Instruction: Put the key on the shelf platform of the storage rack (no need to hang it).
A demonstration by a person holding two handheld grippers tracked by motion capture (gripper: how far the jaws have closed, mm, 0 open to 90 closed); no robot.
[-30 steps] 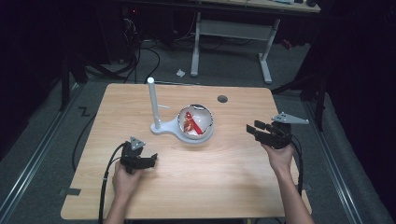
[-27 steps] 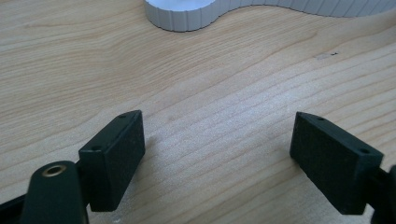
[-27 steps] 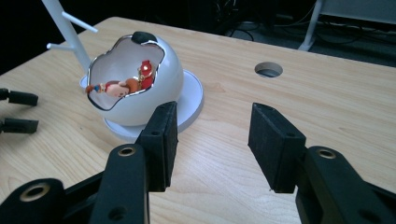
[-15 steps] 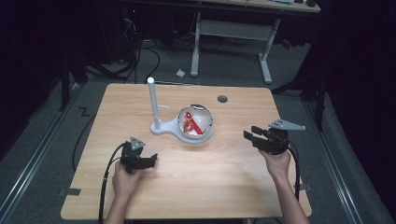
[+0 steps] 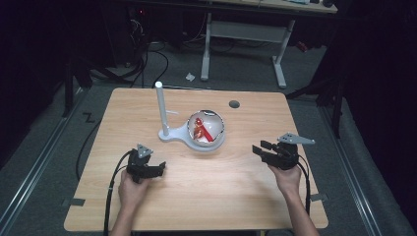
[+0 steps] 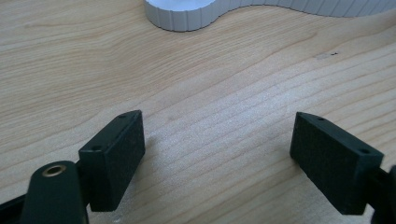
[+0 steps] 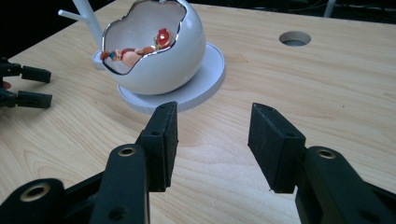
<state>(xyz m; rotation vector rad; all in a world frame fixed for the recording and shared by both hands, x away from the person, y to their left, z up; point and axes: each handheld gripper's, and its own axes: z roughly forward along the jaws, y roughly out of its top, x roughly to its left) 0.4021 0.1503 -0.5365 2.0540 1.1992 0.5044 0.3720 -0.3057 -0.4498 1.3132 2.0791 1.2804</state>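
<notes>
While I watch from the high view, the egg-shaped bowl (image 5: pixel 206 129) sits at frame centre on its white stand (image 5: pixel 172 133), left gripper (image 5: pixel 156 169) lower left, right gripper (image 5: pixel 258 150) at right. Left gripper view: my jaws gape over bare table (image 6: pixel 210 93). Right gripper view: jaws part-open, empty, bowl upper left.

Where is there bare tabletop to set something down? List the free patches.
Free: the near strip between the left gripper and right gripper; the far corners beside the round hole. Crowded: the middle, where the egg-shaped bowl and white post share one base.
</notes>
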